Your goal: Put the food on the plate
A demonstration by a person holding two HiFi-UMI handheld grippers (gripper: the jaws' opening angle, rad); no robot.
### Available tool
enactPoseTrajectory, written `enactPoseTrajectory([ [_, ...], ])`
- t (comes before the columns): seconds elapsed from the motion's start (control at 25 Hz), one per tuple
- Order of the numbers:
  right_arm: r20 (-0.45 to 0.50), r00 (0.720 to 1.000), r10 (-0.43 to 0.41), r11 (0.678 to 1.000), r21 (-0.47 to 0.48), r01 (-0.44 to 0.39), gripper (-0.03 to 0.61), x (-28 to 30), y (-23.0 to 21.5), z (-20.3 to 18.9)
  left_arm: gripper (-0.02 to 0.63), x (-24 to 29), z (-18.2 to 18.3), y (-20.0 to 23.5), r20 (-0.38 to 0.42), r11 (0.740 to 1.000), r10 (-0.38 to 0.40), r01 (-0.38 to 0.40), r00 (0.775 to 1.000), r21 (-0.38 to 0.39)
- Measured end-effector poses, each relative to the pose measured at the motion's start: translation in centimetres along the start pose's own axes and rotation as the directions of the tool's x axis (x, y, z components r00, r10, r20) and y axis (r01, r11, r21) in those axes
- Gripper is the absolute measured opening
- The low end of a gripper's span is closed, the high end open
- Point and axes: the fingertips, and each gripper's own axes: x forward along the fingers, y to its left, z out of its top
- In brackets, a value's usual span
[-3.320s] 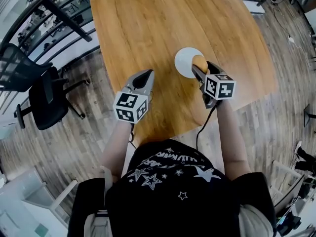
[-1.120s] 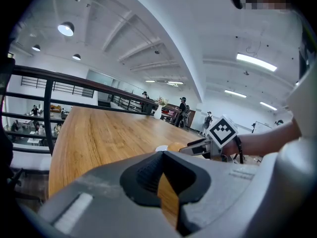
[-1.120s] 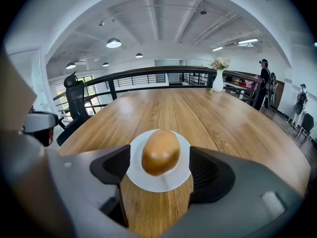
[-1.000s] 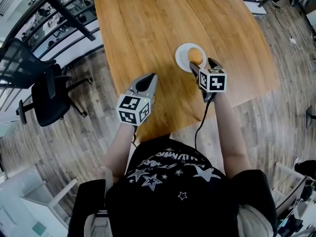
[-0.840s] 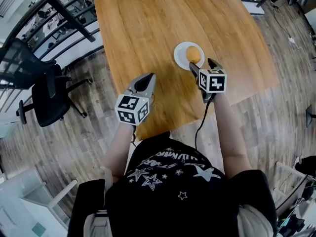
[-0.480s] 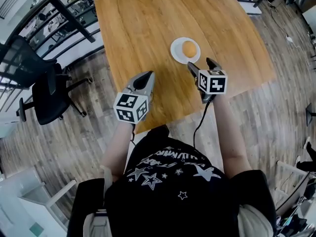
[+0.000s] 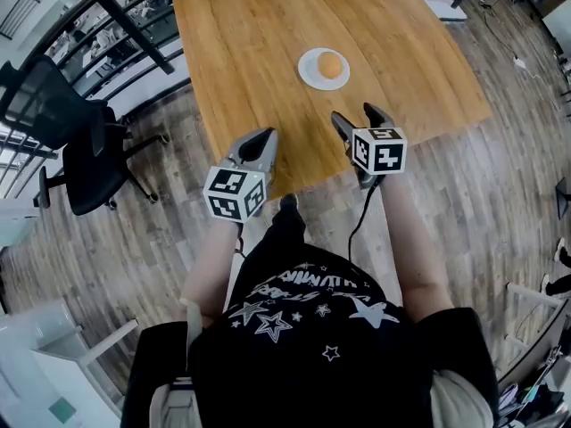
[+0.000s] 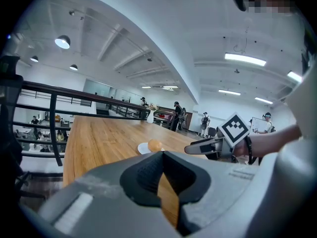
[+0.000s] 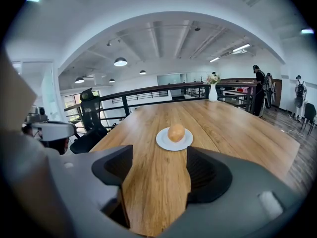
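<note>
A round orange piece of food (image 7: 331,64) lies on a small white plate (image 7: 311,70) on the wooden table (image 7: 259,25). My right gripper (image 7: 355,118) hangs over the table's near edge, well short of the plate, open. Its jaws have just been closing a little with nothing between them. In the right gripper view the food (image 9: 176,132) and plate (image 9: 165,143) sit straight ahead beyond my open right gripper (image 9: 158,175). My left gripper (image 7: 259,141) is shut and empty at the near edge, left of the right one. The left gripper view shows the food (image 8: 155,145) far ahead.
A black office chair (image 7: 67,141) stands on the plank floor left of the table, beside a dark railing (image 7: 134,25). A white vase with flowers (image 9: 213,91) stands at the table's far end. Several people stand in the background.
The right gripper let go of the food onto the plate, then both grippers drew back toward the person to the near table edge. The food stayed on the plate.
</note>
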Motion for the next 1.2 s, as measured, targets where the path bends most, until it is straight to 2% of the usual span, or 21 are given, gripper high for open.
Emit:
enactPoseTrajectory([
  [0.36, 0.038, 0.999, 0.022, 1.0, -0.004, -0.022, 0.3, -6.6, 2.0, -2.7, 0.002, -4.9, -2.1, -5.1, 0.017, 1.0, 0.023, -0.023, 1.0, 0.005],
  [0.72, 0.058, 0.998, 0.031, 0.999, 0.017, -0.032, 0.174, -12.4, 4.4, -5.8, 0.002, -10.8, -4.3, -9.6, 0.013, 0.999, 0.05, -0.051, 0.999, 0.013],
  [0.96, 0.061, 0.997, 0.051, 0.999, 0.011, -0.052, 0.115, -14.1, 6.6, -7.0, 0.002, -14.1, -5.6, -10.0, 0.017, 0.996, 0.085, -0.085, 0.996, -0.001],
  [1.12, 0.078, 0.996, 0.037, 0.999, 0.01, -0.038, 0.019, -14.8, 7.2, -7.1, 0.002, -15.2, -6.2, -10.1, 0.02, 0.995, 0.096, -0.096, 0.995, -0.006],
  [1.2, 0.12, 0.992, 0.032, 0.999, -0.009, -0.031, 0.003, -15.2, 7.7, -6.5, 0.002, -15.6, -6.4, -9.8, 0.019, 0.995, 0.095, -0.095, 0.995, -0.009],
])
